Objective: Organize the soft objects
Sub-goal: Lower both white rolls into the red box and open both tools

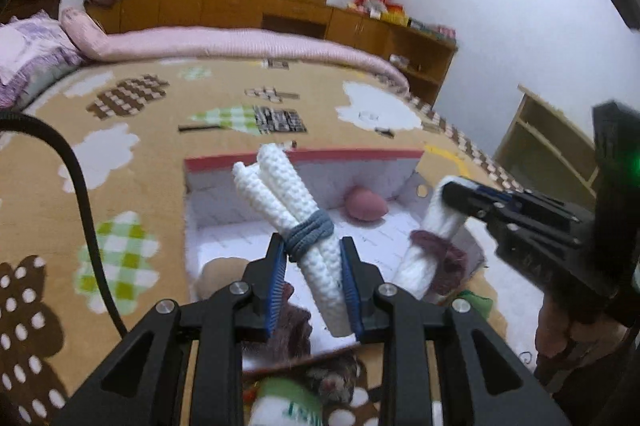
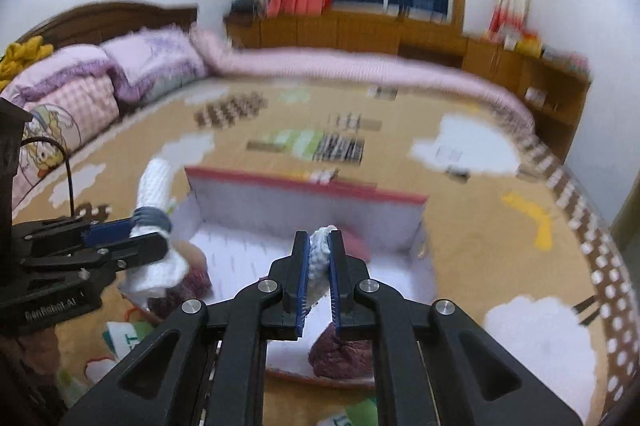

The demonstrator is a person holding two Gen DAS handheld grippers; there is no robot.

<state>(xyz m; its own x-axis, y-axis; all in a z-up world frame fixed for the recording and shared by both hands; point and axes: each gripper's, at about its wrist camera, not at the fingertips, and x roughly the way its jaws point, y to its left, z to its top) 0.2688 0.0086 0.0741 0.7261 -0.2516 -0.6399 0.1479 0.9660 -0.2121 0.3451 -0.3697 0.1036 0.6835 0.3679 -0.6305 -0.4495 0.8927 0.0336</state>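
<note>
My left gripper [image 1: 314, 266] is shut on a white knitted roll tied with a grey band [image 1: 294, 210], held tilted above the white box with a red rim [image 1: 304, 156]. It also shows in the right wrist view [image 2: 154, 222]. My right gripper [image 2: 319, 258] is shut on a second white roll [image 2: 320, 250] with a maroon band [image 2: 340, 350], over the box [image 2: 304, 186]. In the left wrist view this roll [image 1: 434, 238] hangs at the box's right wall under the right gripper [image 1: 452, 192]. A pink soft ball [image 1: 366, 204] lies in the box's far right corner.
The box sits on a bed with a tan patterned blanket [image 1: 120, 146]. A beige soft item [image 1: 218, 274] and a dark maroon fuzzy item [image 1: 294, 326] lie in the box's near left. A green-white package [image 1: 288, 406] lies before the box. Pillows [image 2: 100, 82] sit left.
</note>
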